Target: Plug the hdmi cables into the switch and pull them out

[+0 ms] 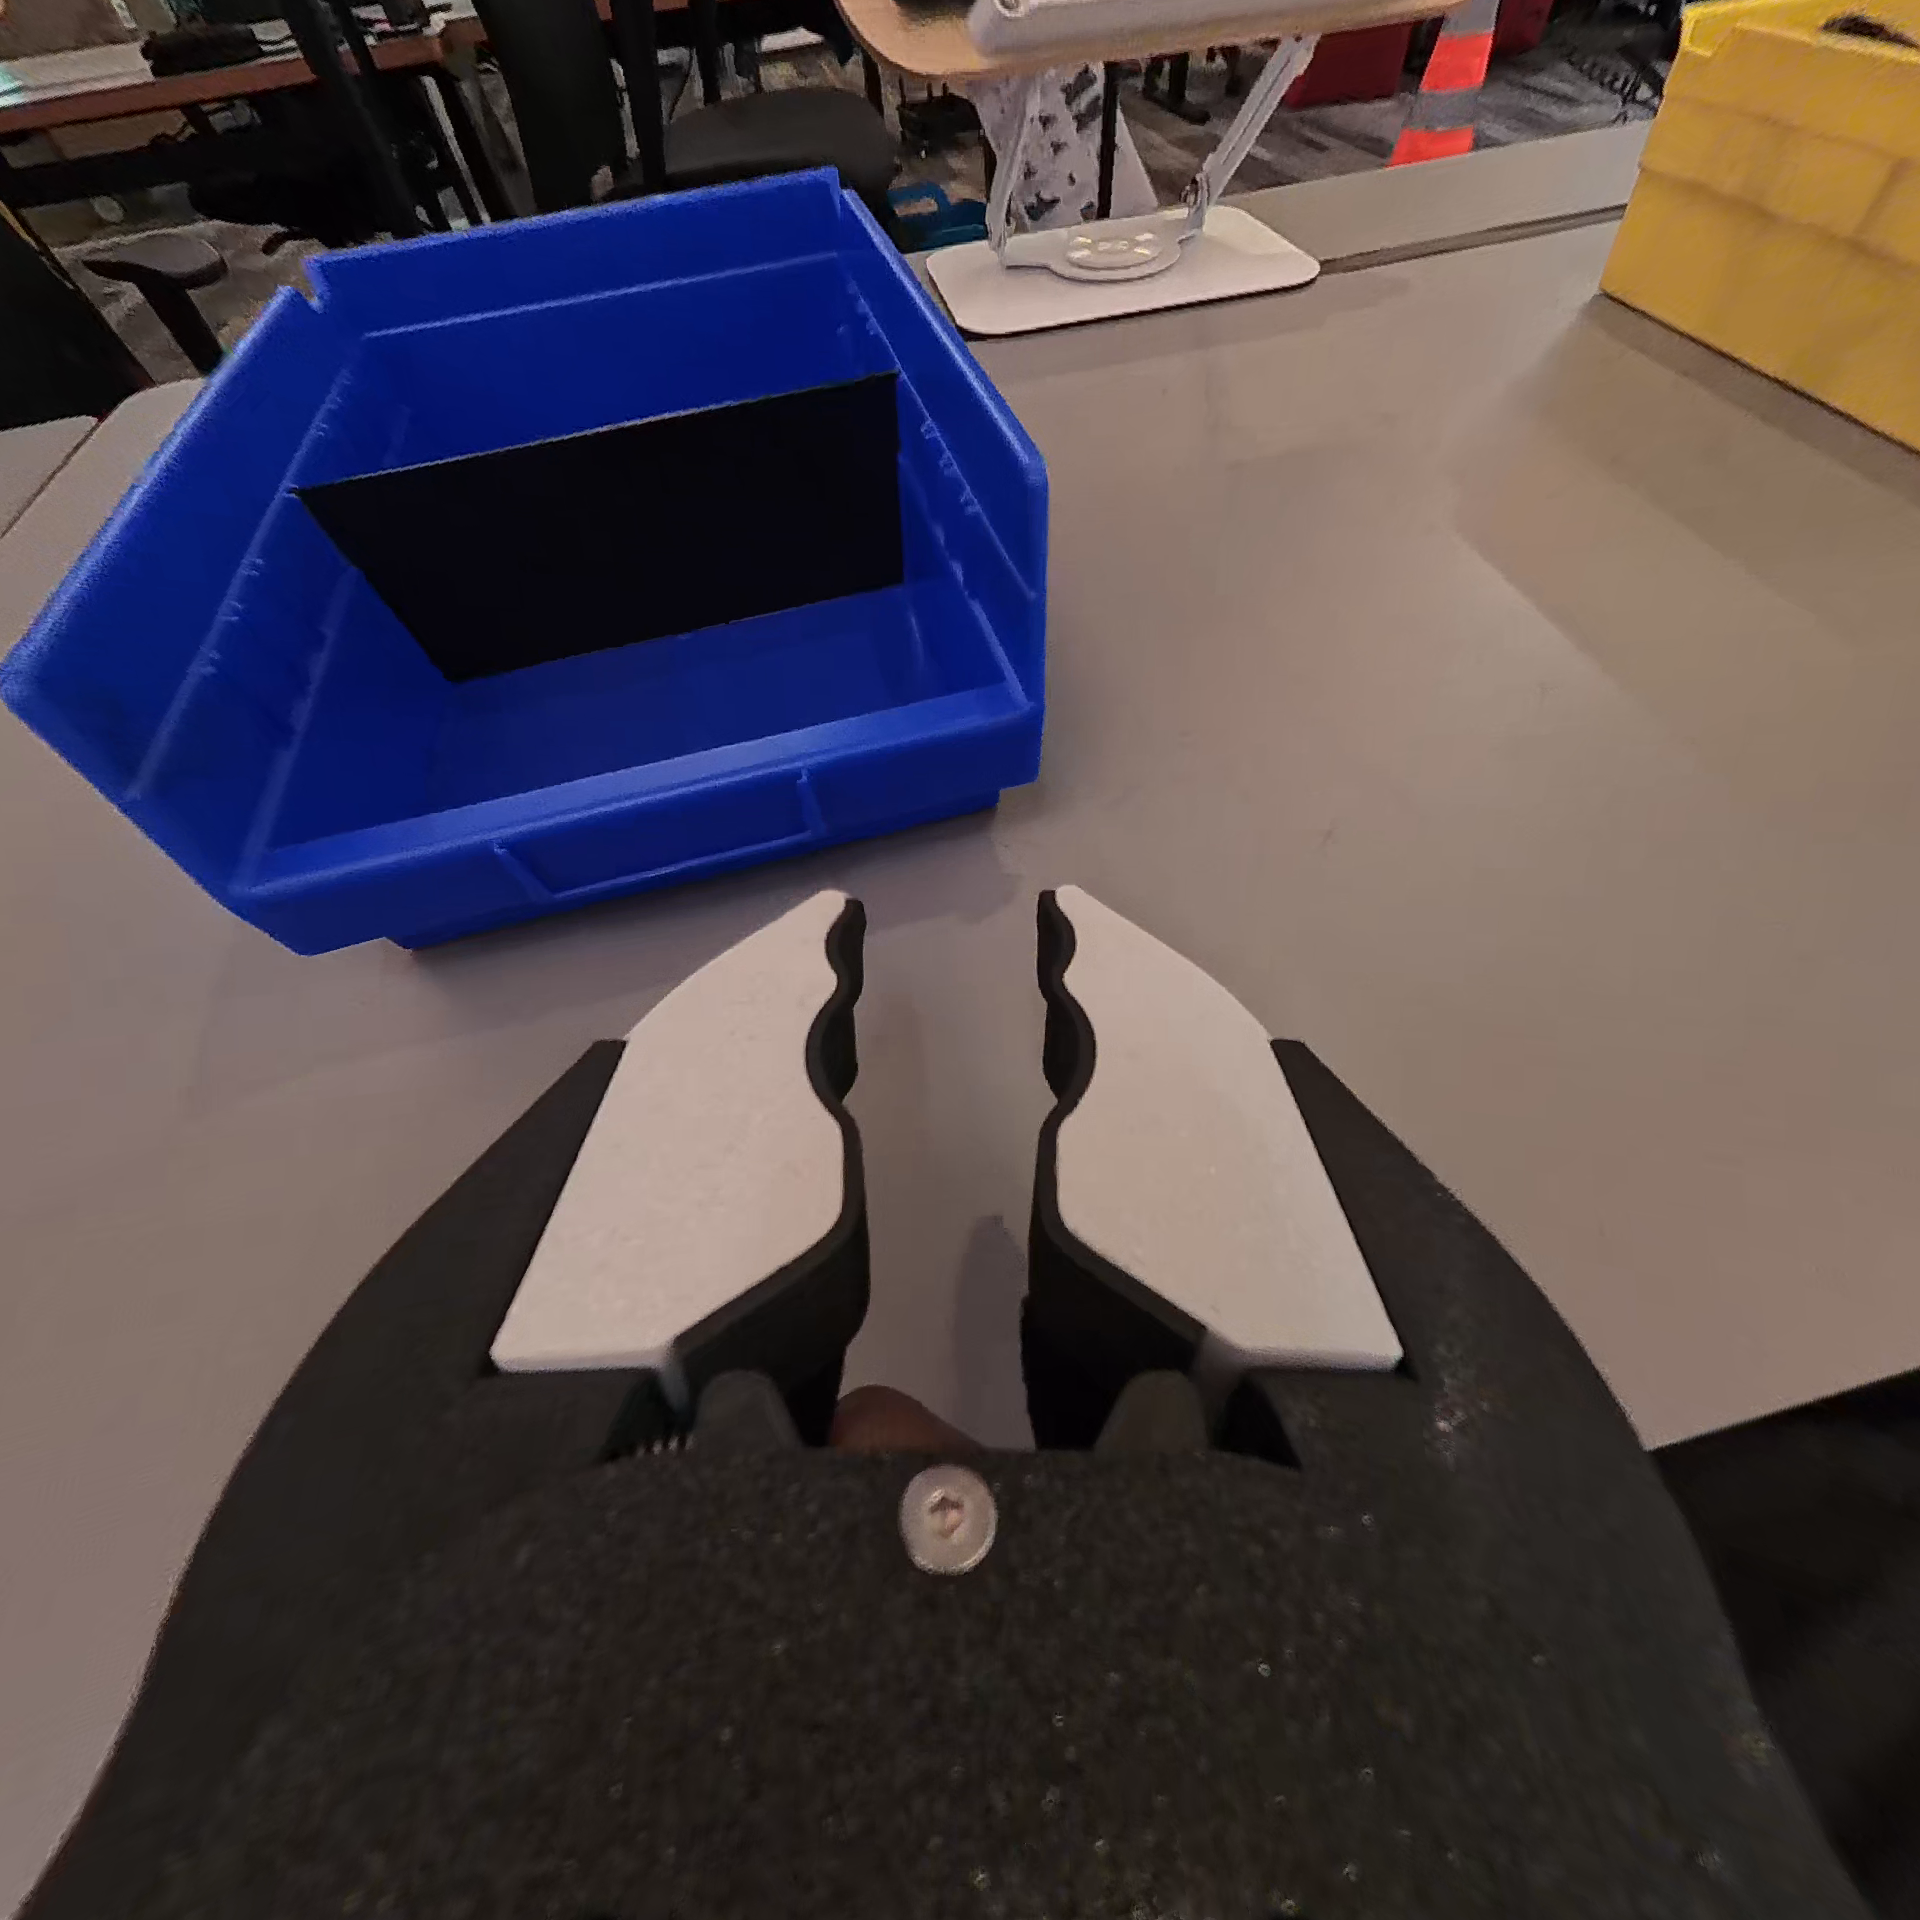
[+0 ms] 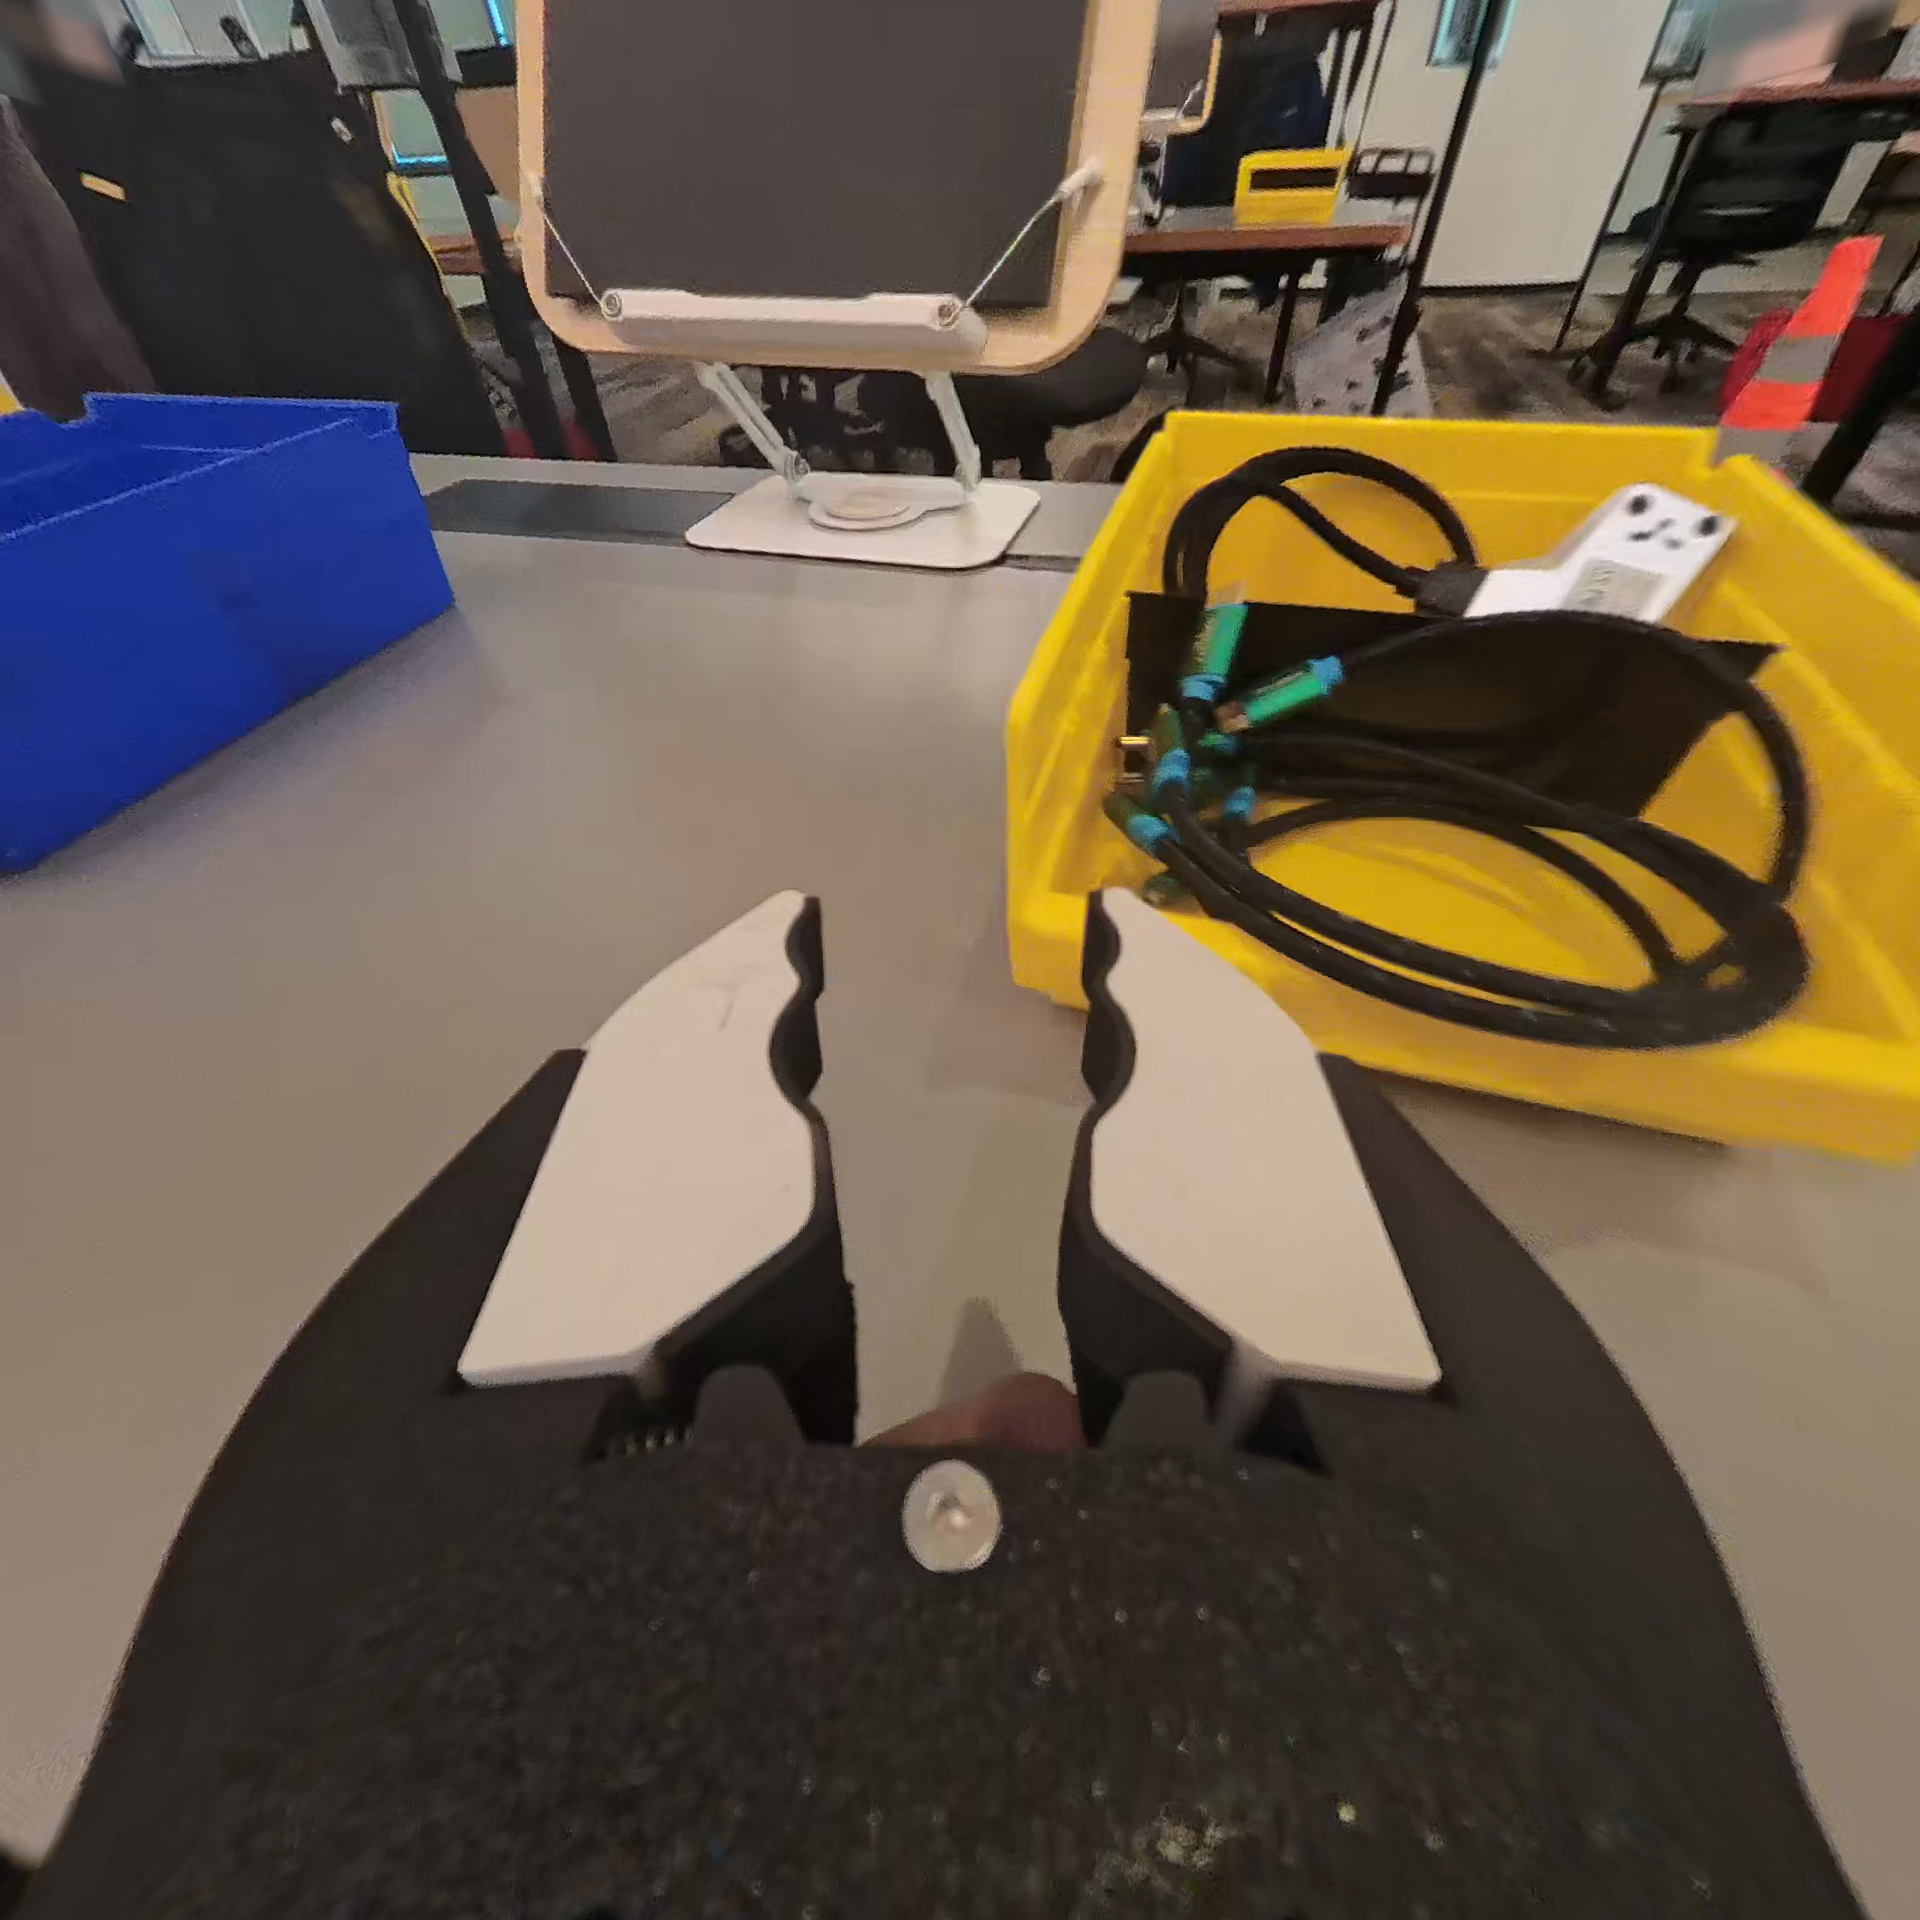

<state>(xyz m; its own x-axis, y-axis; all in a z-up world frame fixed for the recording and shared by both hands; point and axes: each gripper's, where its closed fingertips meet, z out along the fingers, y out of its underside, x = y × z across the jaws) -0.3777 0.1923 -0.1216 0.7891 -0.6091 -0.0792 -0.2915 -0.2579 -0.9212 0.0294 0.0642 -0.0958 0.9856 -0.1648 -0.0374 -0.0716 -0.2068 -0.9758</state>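
Note:
Several black HDMI cables with green and blue plugs lie coiled in a yellow bin at the right of the right wrist view. A white switch box lies at the bin's far side with a black cable running into it. My right gripper is open and empty over the grey table, just left of the bin's near corner. My left gripper is open and empty over the table, in front of a blue bin with a black divider.
The blue bin also shows at the left of the right wrist view. A tablet on a white stand stands at the table's far edge. The yellow bin shows at the far right of the left wrist view. Chairs and desks lie beyond. My right fingertips sit around 45 centimeters from my left ones.

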